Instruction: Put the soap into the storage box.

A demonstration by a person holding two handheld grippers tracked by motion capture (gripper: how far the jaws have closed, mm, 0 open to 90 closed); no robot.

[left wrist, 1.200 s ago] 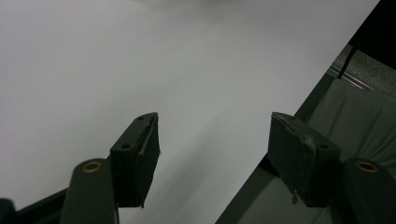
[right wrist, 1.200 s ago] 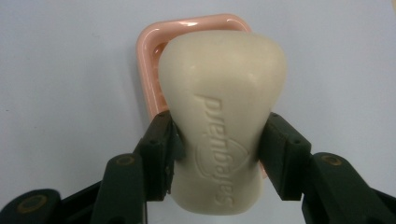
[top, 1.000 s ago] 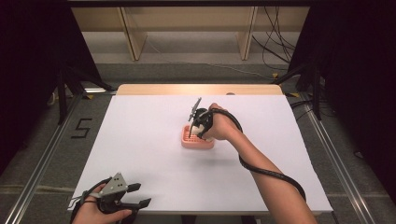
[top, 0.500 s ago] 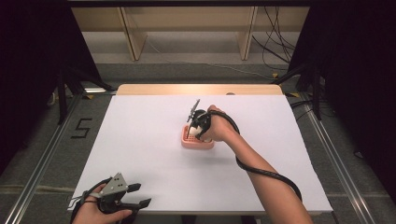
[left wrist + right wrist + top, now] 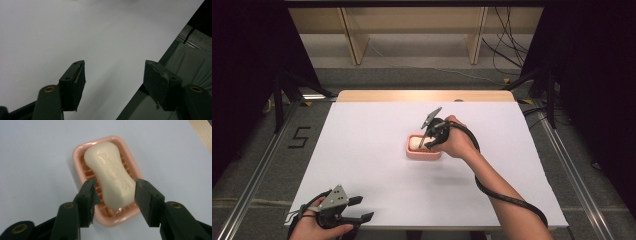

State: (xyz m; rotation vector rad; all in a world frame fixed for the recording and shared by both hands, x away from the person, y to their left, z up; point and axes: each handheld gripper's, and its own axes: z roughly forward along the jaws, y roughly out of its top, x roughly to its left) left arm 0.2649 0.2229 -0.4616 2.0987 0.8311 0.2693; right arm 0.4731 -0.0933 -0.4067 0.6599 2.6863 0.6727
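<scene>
One bar of soap [image 5: 112, 173] lies in the pink soap dish [image 5: 82, 148] near the middle of the worktop [image 5: 362, 130]. The right hand-held gripper [image 5: 115, 188] straddles its near end, jaws parted, one pad touching or nearly so, not yet clamped. Closing and lifting seem left to do. The left hand-held gripper [image 5: 113, 75] rests wide open and empty at the worktop's near edge.

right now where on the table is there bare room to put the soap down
Bare white table lies left of the dish, toward the left gripper, and behind the dish to the far edge. Crowded only at the dish, where the right gripper straddles the soap.
</scene>
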